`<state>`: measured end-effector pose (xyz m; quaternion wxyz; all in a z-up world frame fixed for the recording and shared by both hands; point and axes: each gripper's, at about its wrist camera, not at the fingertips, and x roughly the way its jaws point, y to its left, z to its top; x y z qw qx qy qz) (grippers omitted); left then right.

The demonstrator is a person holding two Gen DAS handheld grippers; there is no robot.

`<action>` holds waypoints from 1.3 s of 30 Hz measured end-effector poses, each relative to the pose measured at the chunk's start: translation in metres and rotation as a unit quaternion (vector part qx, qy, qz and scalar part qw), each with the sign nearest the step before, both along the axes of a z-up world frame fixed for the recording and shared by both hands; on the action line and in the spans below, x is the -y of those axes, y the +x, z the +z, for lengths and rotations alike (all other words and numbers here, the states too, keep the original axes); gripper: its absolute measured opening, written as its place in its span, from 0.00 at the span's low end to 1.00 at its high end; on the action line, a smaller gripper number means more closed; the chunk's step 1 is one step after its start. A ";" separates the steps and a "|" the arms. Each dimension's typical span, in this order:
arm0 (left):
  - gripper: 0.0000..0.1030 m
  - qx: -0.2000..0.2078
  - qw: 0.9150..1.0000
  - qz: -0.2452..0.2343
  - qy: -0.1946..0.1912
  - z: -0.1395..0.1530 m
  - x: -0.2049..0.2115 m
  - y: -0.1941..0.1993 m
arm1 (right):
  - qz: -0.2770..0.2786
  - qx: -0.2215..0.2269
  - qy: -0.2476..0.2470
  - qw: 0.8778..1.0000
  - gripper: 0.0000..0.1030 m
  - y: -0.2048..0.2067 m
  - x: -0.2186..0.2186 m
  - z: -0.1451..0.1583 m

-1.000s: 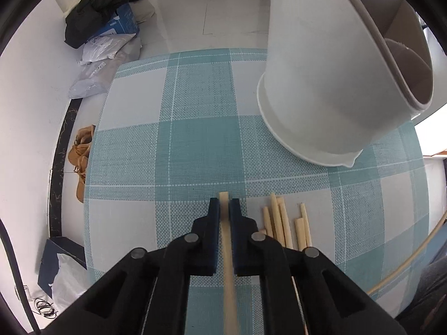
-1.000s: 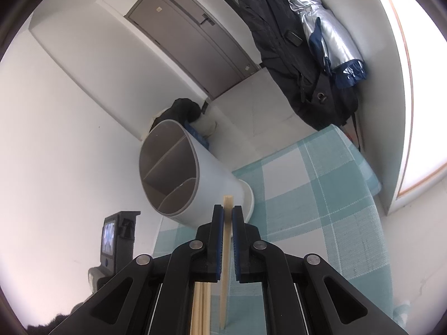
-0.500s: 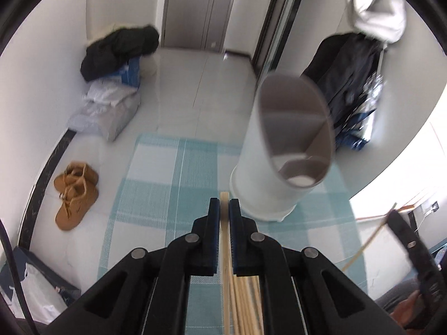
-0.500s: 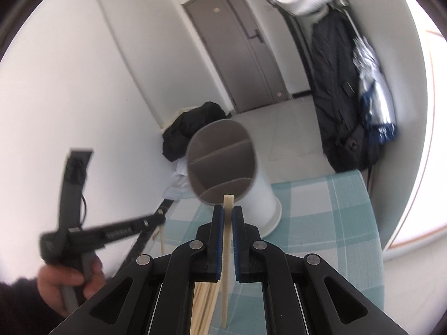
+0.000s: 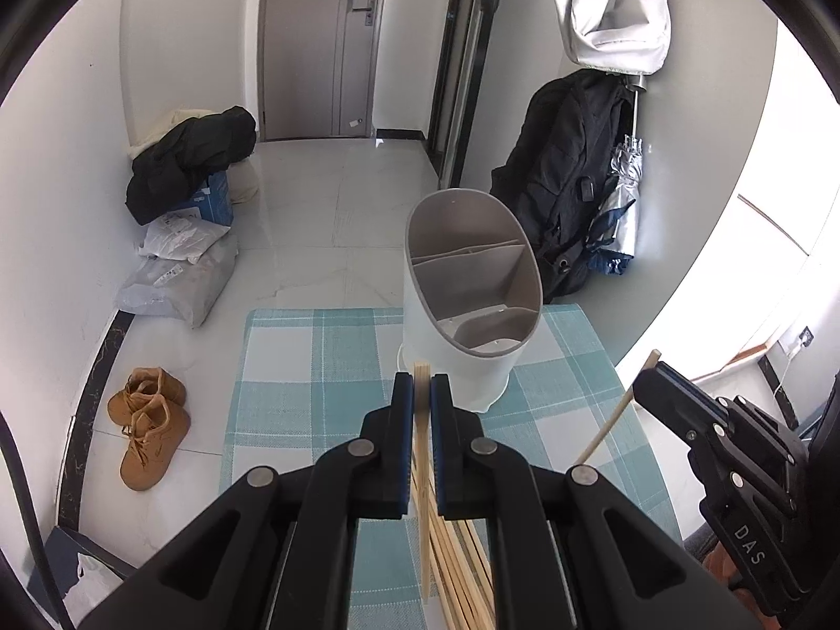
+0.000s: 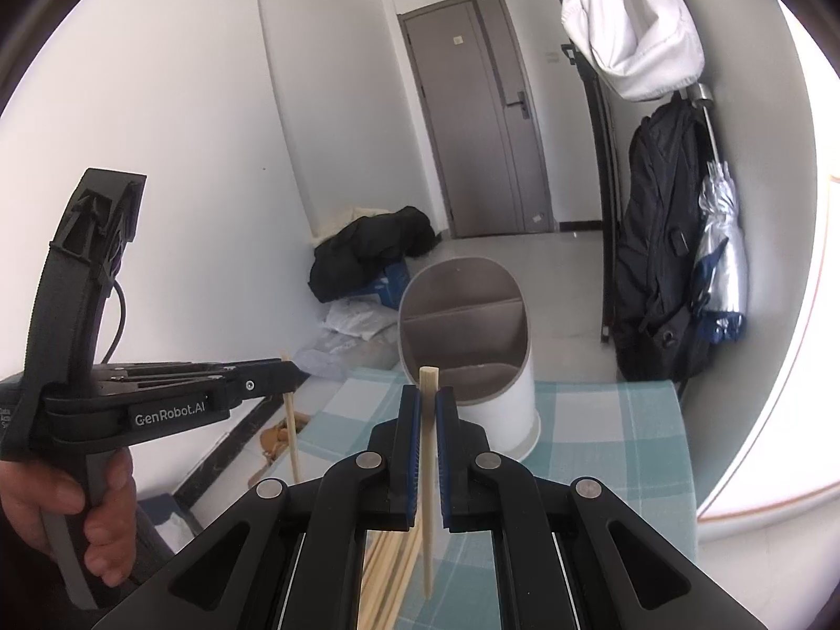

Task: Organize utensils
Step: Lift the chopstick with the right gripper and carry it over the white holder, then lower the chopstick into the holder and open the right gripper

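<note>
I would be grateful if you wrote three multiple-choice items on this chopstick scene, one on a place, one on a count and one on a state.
1. Where does the utensil holder stand?
A. On the checked mat
B. On the bare floor tiles
C. On the brown shoes

2. How many chopsticks does each gripper hold?
A. None
B. One
C. Three

3. What state is the utensil holder in?
A. Lying on its side
B. Packed with chopsticks
C. Upright, with no chopsticks showing inside

Key: 1 A, its base sits on the teal and white checks. 2 B, a single chopstick stands between the pads of the left gripper, and another single chopstick between those of the right gripper. 3 C, its slanted opening faces up and the visible compartments look bare, while loose chopsticks lie on the mat.
</note>
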<state>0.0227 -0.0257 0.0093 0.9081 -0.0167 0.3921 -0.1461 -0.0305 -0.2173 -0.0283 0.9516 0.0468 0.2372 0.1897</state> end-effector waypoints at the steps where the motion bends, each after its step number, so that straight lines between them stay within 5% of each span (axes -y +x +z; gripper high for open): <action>1: 0.02 -0.002 1.000 0.000 -0.002 0.002 -0.001 -0.002 | 0.000 0.002 -0.001 1.000 0.05 0.000 -0.001 0.002; 18: 0.02 -0.003 0.999 -0.034 -0.028 0.073 0.010 0.040 | -0.001 0.019 0.016 1.000 0.05 0.034 0.008 0.065; 30: 0.02 0.060 0.996 -0.009 -0.062 0.138 0.011 0.108 | 0.020 0.091 0.001 0.996 0.05 0.113 0.009 0.148; 39: 0.02 0.093 0.989 0.037 -0.108 0.114 0.002 0.144 | 0.032 0.105 -0.026 0.994 0.05 0.157 -0.002 0.129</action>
